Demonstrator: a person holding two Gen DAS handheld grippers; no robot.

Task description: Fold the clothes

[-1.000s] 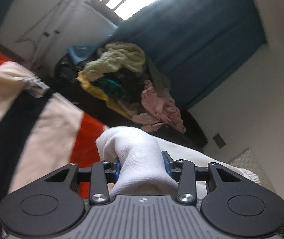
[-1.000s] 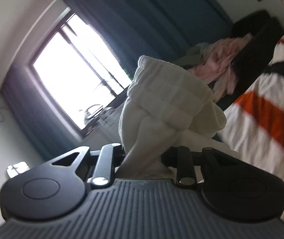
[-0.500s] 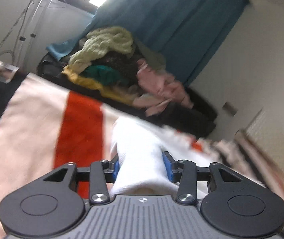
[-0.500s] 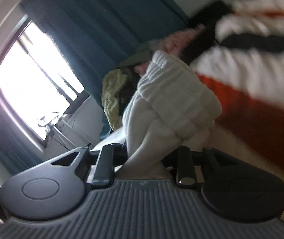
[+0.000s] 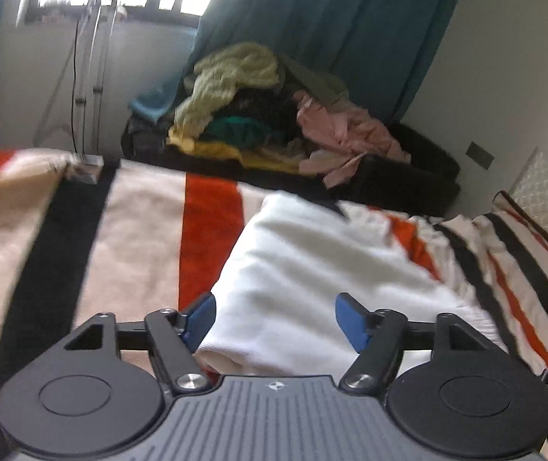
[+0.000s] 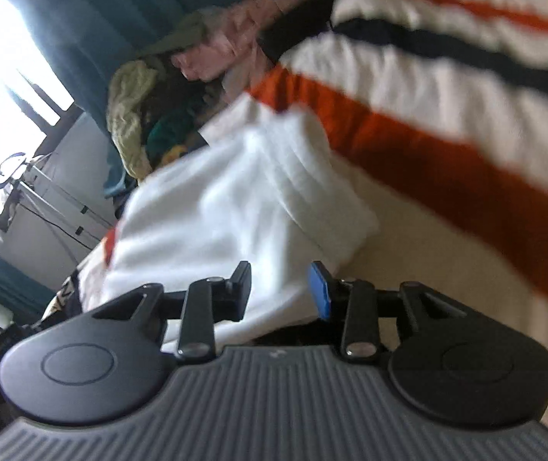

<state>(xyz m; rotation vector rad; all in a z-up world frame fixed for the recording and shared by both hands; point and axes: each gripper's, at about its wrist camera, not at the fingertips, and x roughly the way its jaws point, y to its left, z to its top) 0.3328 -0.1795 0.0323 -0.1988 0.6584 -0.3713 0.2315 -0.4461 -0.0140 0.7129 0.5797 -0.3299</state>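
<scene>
A white knit garment lies folded on the striped bedspread; it also shows in the right wrist view. My left gripper is open, its blue pads spread either side of the garment's near edge. My right gripper is open too, its fingers apart just over the garment's other near edge, with a ribbed cuff lying ahead of it. The bedspread has cream, orange and black stripes.
A pile of clothes in yellow-green, pink, teal and black sits on a dark seat beyond the bed, also in the right wrist view. Teal curtains, a bright window, a white wall and a quilted headboard surround the bed.
Both grippers came down to the bed with the white garment and opened, letting it go. It now lies flat on the bedspread instead of being bunched between the fingers.
</scene>
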